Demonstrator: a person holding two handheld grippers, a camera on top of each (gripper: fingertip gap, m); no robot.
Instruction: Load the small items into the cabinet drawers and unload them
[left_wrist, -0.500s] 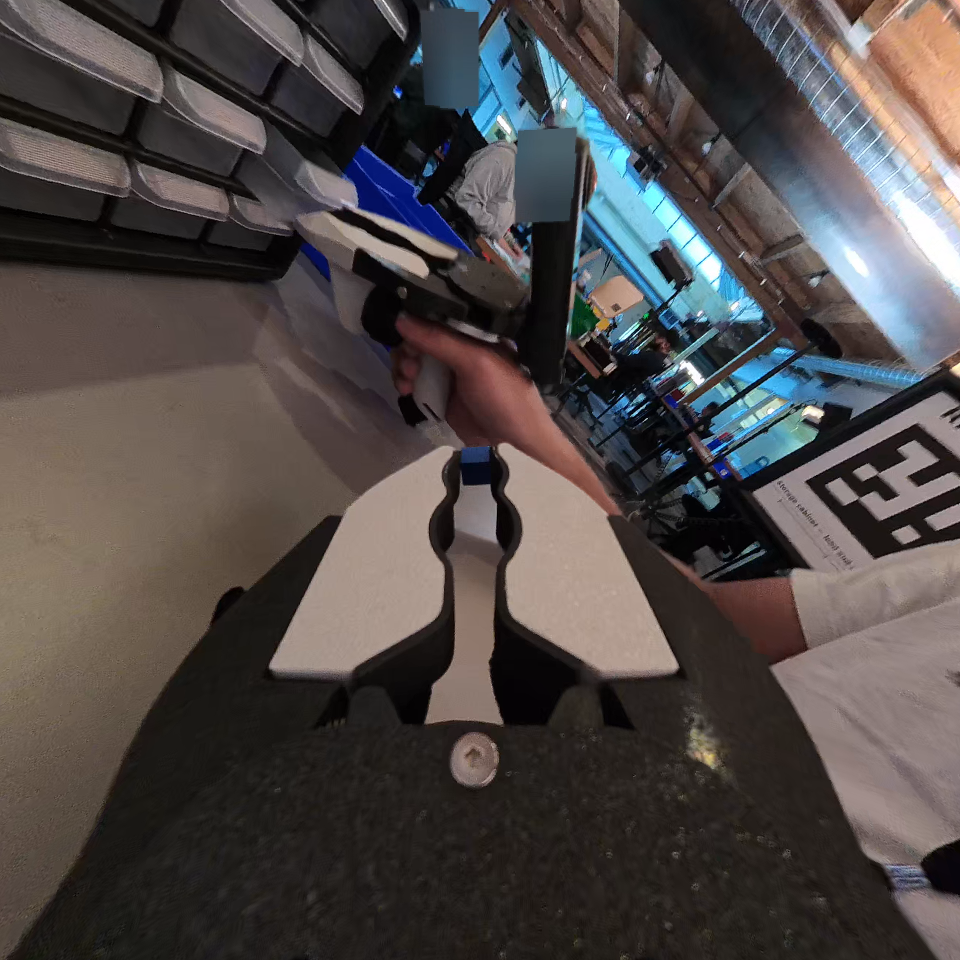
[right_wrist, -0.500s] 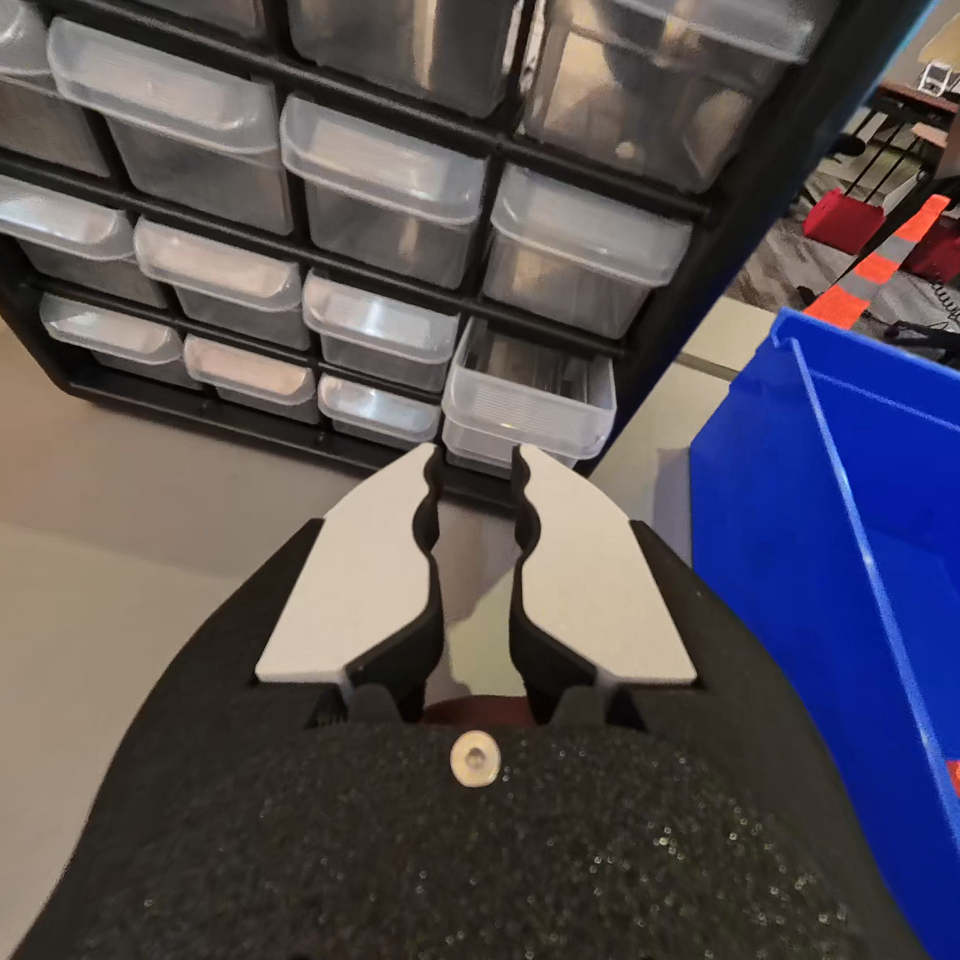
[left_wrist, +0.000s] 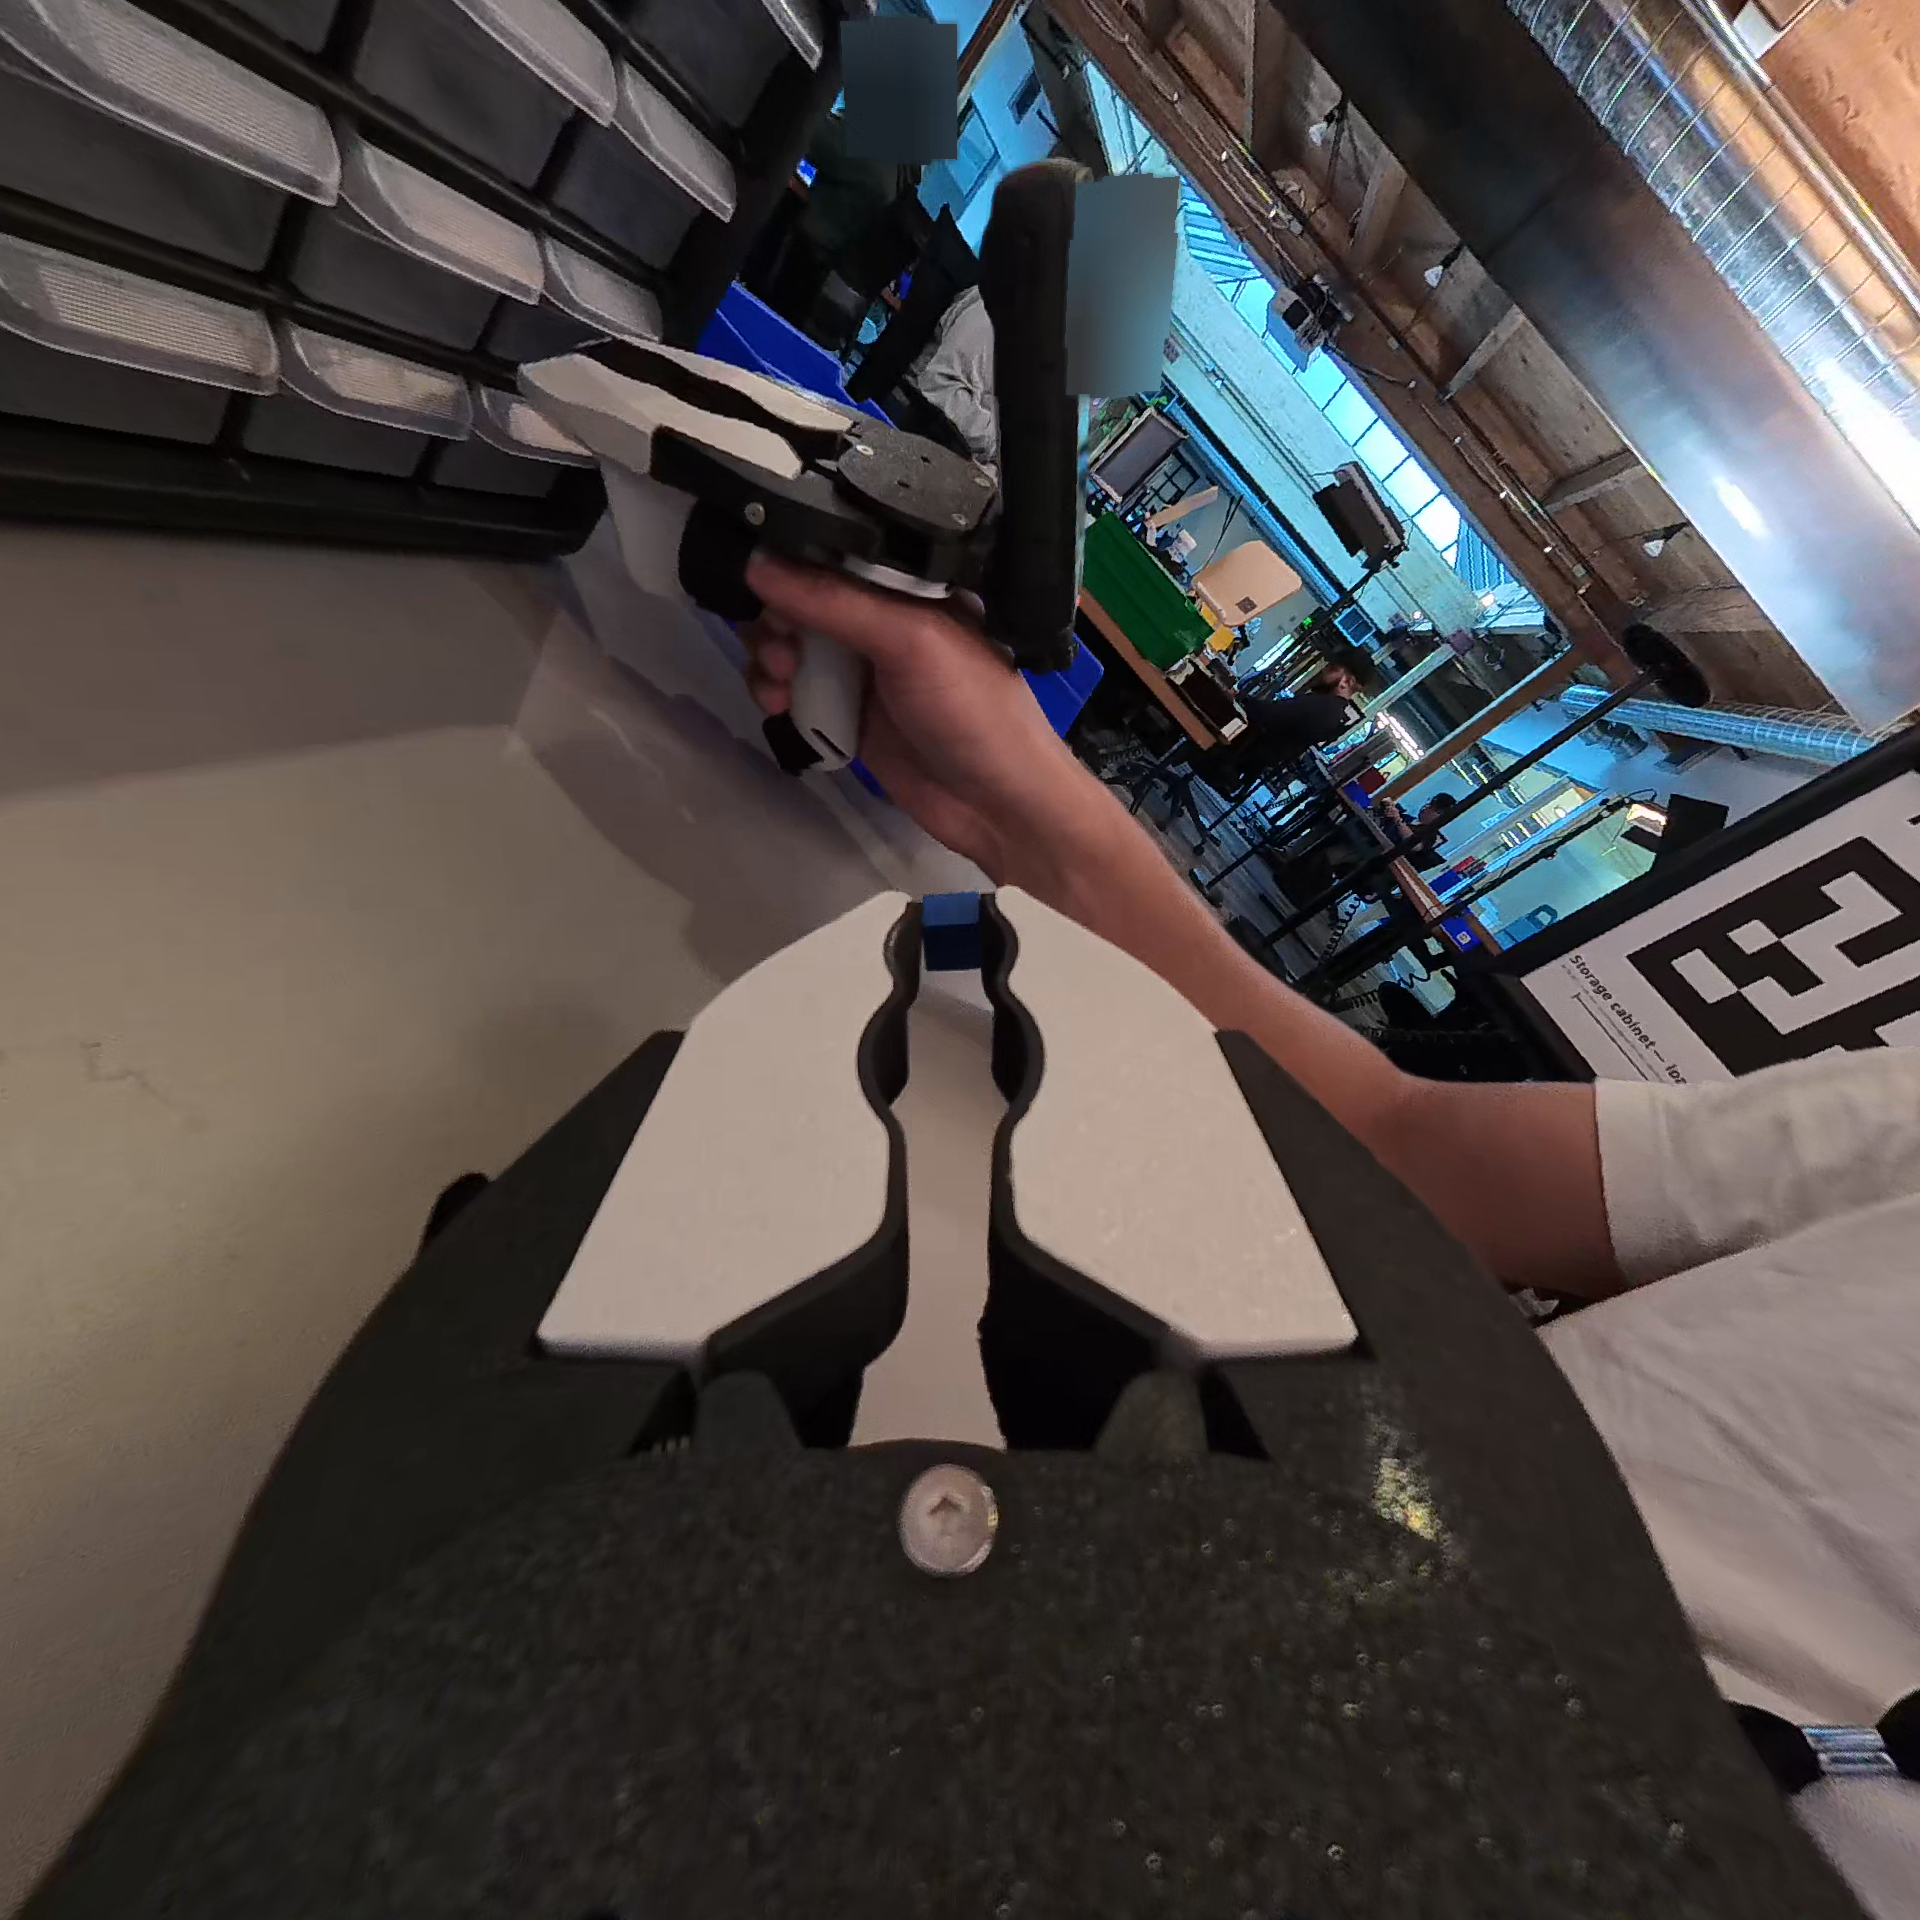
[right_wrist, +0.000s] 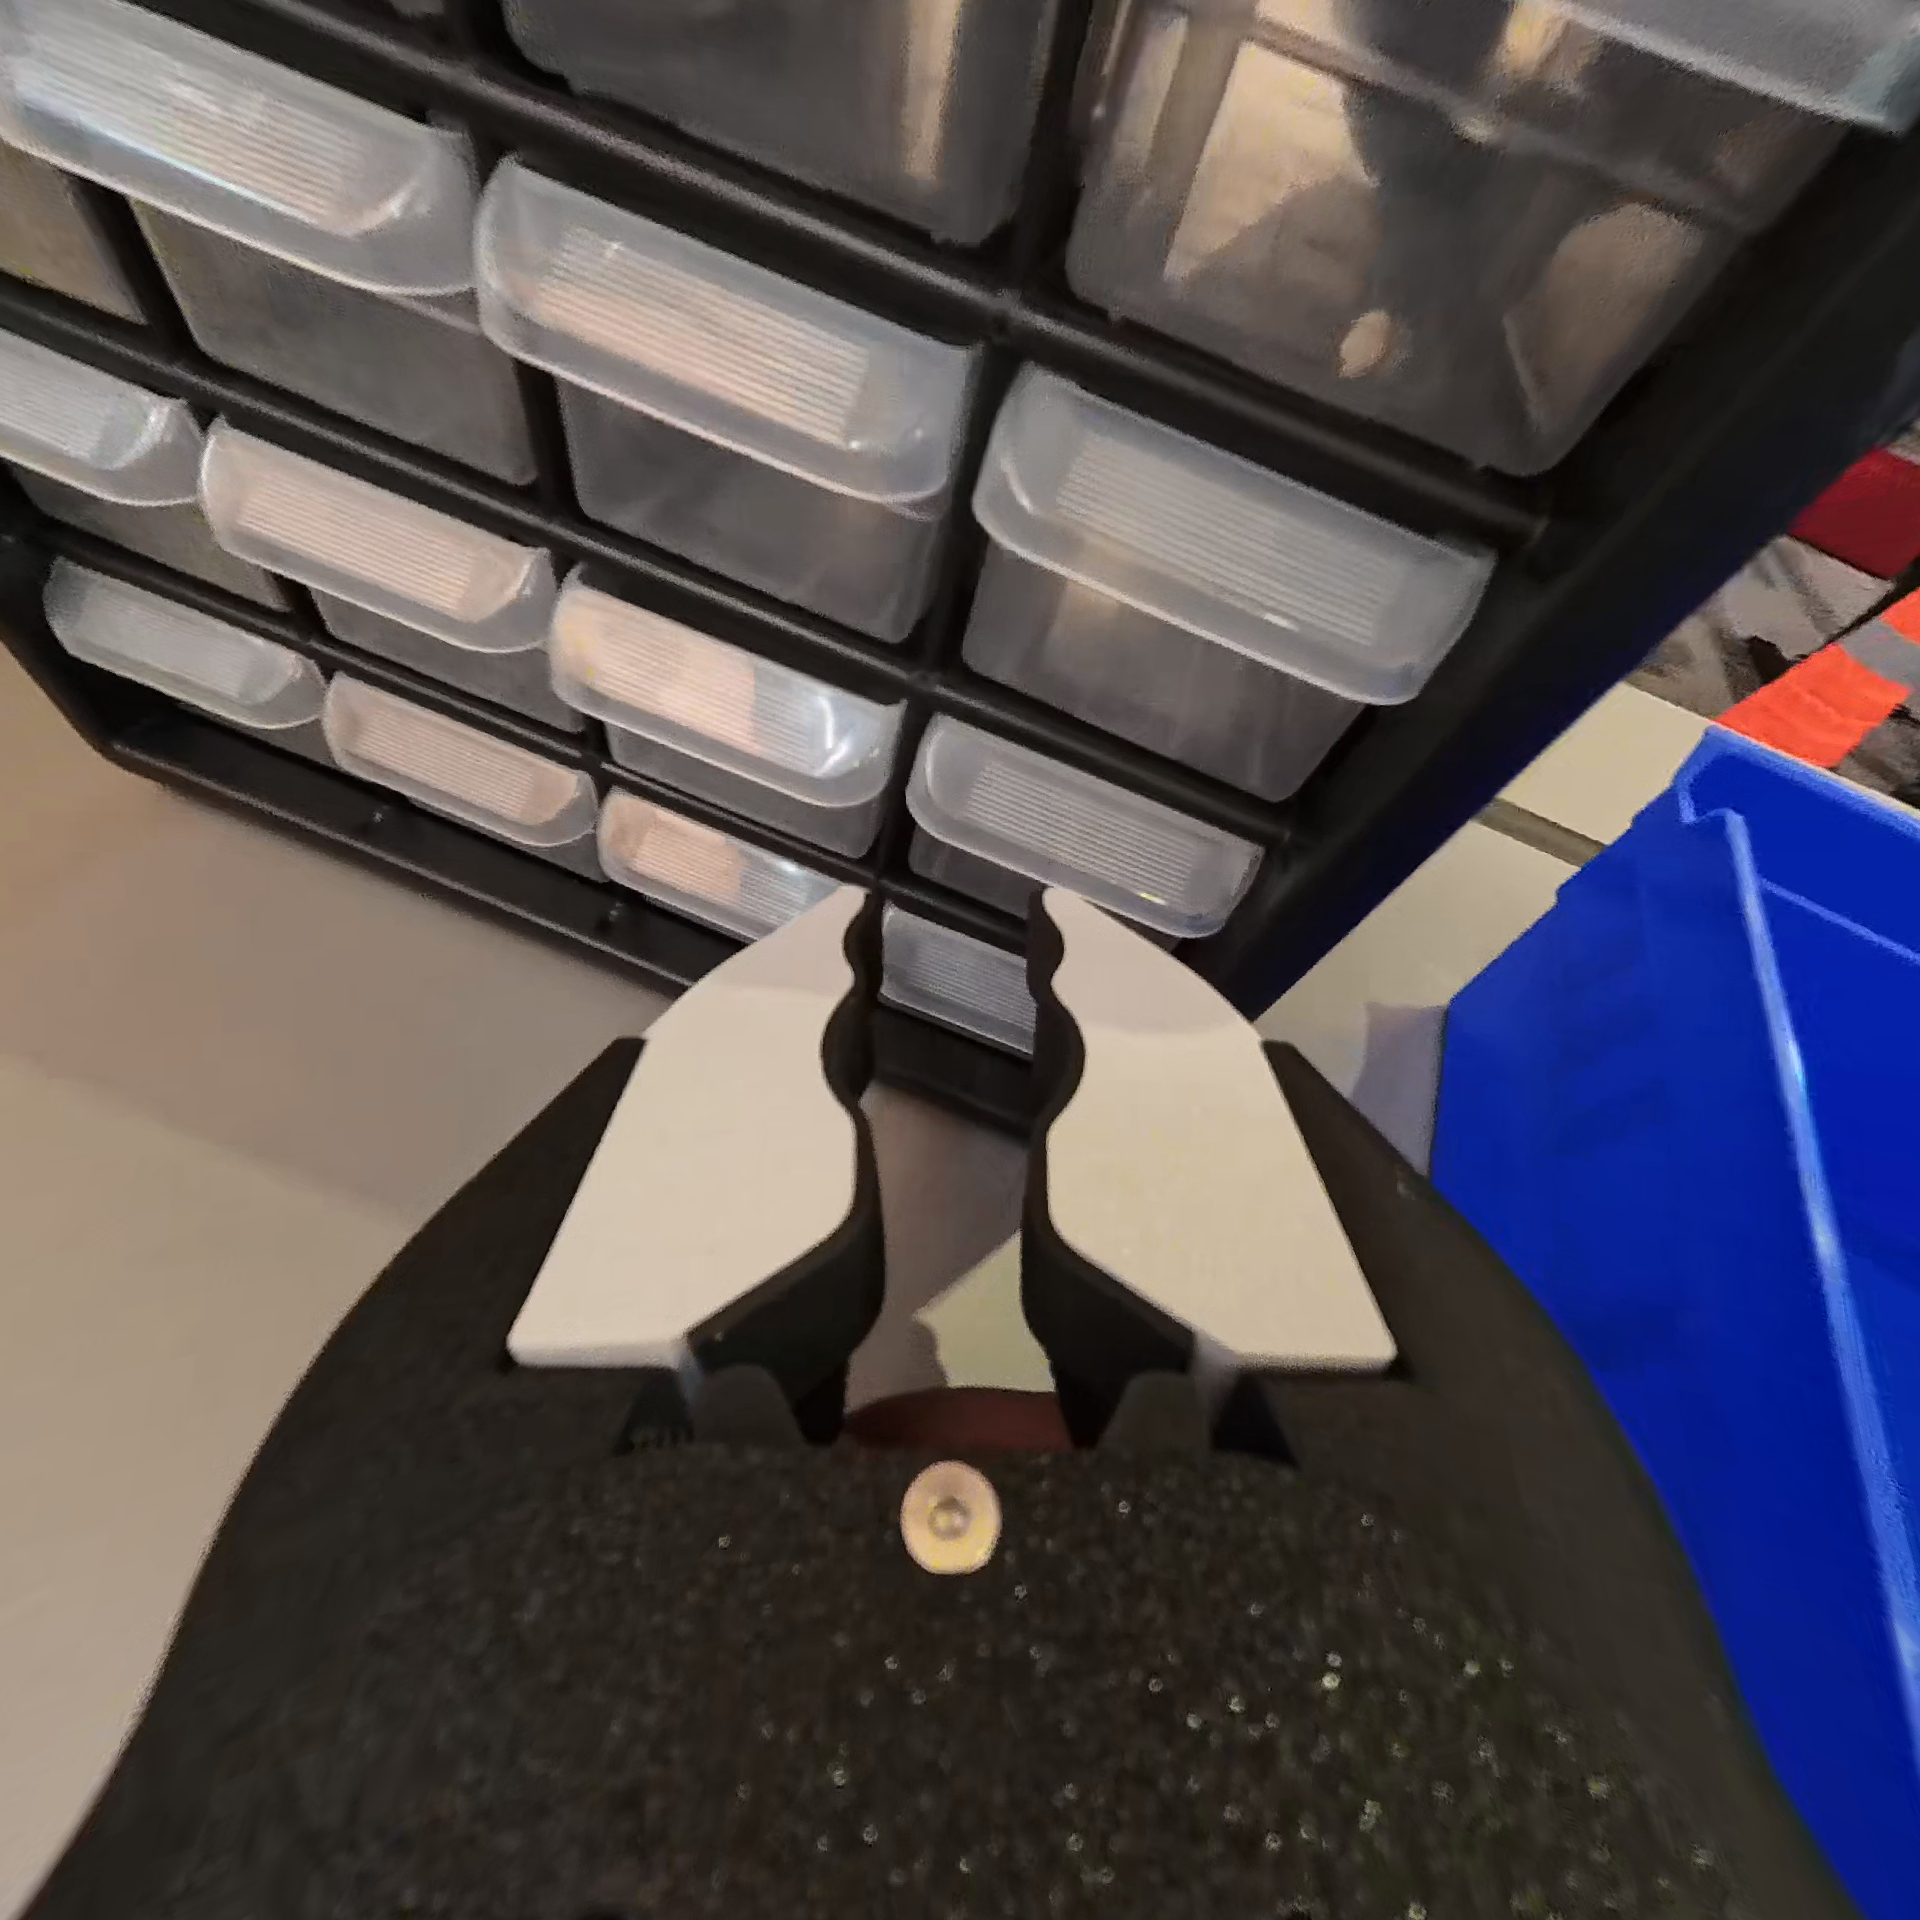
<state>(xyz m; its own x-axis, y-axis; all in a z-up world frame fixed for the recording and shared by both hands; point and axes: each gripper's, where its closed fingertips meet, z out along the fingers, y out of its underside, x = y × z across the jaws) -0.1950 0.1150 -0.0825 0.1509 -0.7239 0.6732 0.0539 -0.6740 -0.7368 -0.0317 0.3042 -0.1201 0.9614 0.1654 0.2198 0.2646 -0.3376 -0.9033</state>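
My left gripper (left_wrist: 951, 914) is shut on a small blue cube (left_wrist: 951, 932) held at its fingertips, above the pale table (left_wrist: 260, 987). The black cabinet (right_wrist: 1621, 582) with clear plastic drawers fills the right wrist view. My right gripper (right_wrist: 951, 920) is open and empty, its tips just in front of the lowest right drawer (right_wrist: 956, 982). The small drawer above it (right_wrist: 1081, 847) looks closed. In the left wrist view the right gripper (left_wrist: 551, 390) is held by a hand (left_wrist: 894, 686) at the cabinet's (left_wrist: 260, 499) lower right corner.
A blue bin (right_wrist: 1662, 1143) stands on the table right of the cabinet, close to my right gripper. A board with a black and white marker (left_wrist: 1766, 956) stands at the right. The person's sleeve (left_wrist: 1766, 1164) and arm cross the left wrist view. About 25 cm separates my left fingertips from my right.
My right gripper has moved closer to the cabinet. The lower right drawer that stood pulled out now looks pushed in. My left gripper still holds the blue cube.
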